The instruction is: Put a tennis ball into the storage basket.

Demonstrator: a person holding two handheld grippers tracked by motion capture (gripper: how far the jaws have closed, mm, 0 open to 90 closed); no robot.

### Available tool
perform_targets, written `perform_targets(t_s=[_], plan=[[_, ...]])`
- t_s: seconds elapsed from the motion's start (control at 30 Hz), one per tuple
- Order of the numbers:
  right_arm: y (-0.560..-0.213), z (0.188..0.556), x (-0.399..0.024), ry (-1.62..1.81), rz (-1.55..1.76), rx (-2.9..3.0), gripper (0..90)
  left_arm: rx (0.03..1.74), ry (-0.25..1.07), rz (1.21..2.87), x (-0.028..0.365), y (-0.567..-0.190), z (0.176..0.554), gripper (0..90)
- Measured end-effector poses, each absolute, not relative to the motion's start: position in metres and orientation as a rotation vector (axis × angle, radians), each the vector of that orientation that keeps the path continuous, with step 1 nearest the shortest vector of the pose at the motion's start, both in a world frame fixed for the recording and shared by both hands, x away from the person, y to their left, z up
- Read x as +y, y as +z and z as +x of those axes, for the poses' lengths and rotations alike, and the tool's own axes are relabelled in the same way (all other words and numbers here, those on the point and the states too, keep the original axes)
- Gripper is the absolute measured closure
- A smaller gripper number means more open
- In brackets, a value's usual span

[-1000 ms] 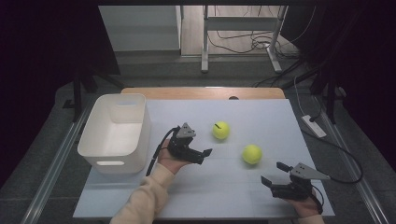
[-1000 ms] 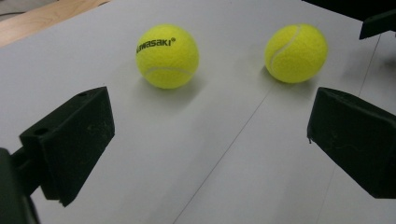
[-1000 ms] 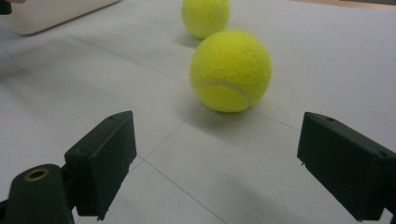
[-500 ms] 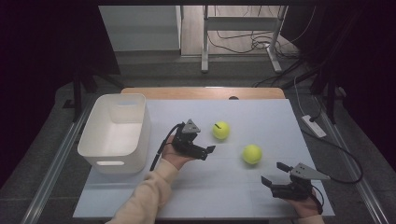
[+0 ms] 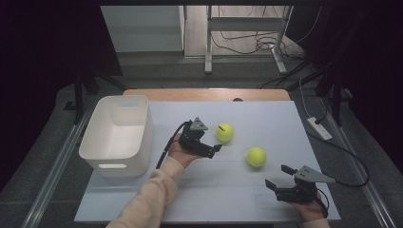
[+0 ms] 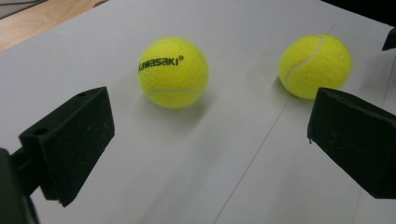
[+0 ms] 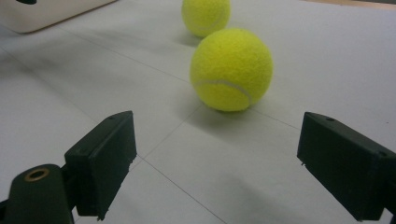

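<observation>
Dark walls and cables on the floor lie behind a pale grey bench [image 5: 266,123] with a wooden strip along its far edge. On the bench stand a white bin [image 5: 119,135] and two yellow tennis balls.

From above, the left gripper [image 5: 215,148] is held over the middle of the bench, and its fingers are spread apart with nothing between them. The printed ball [image 5: 225,132] lies just beyond the tips of these fingers, near but not touching them. In the left gripper view this ball [image 6: 173,72] shows the black word "Kawasaki" and sits ahead of the fingers, nearer to the left finger [image 6: 77,140] than to the right one. The plain ball [image 6: 315,65] lies farther off, just past the right finger in that view. The bin is behind the left gripper, on the side of the person's sleeve [image 5: 147,199].

The right gripper [image 5: 279,177] is low at the near edge of the bench, and its fingers are also released and wide apart, holding nothing. In the right gripper view the plain ball [image 7: 231,69] rests on the bench straight ahead, between the lines of the two fingers but beyond their tips, apart from both. The printed ball [image 7: 206,16] is farther behind it, and a corner of the bin [image 7: 46,11] shows far to the left of the left finger.
</observation>
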State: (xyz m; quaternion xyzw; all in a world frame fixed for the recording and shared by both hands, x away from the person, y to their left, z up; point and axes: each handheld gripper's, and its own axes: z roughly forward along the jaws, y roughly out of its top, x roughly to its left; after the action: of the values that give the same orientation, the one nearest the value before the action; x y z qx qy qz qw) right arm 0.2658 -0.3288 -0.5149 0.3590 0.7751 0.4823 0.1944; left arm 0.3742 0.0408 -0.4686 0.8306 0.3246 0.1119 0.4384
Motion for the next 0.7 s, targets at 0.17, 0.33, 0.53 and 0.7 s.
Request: perform_targets(t_s=[0.17, 0.33, 0.53, 0.7], plan=[[-0.515, 0.266, -0.329, 1.356, 1.008, 2.172, 11.6, 0.807, 0.280, 2.068, 0.038, -0.466, 0.379, 1.2], [-0.515, 0.266, -0.329, 1.349, 1.006, 2.173, 11.7, 0.808, 0.270, 2.075, 0.035, -0.467, 0.383, 1.2], [-0.516, 0.266, -0.329, 1.352, 1.009, 2.171, 11.7, 0.816, 0.255, 2.073, 0.033, -0.467, 0.389, 1.1], [-0.516, 0.266, -0.330, 1.351, 1.011, 2.170, 11.7, 0.813, 0.255, 2.080, 0.029, -0.465, 0.394, 1.1]])
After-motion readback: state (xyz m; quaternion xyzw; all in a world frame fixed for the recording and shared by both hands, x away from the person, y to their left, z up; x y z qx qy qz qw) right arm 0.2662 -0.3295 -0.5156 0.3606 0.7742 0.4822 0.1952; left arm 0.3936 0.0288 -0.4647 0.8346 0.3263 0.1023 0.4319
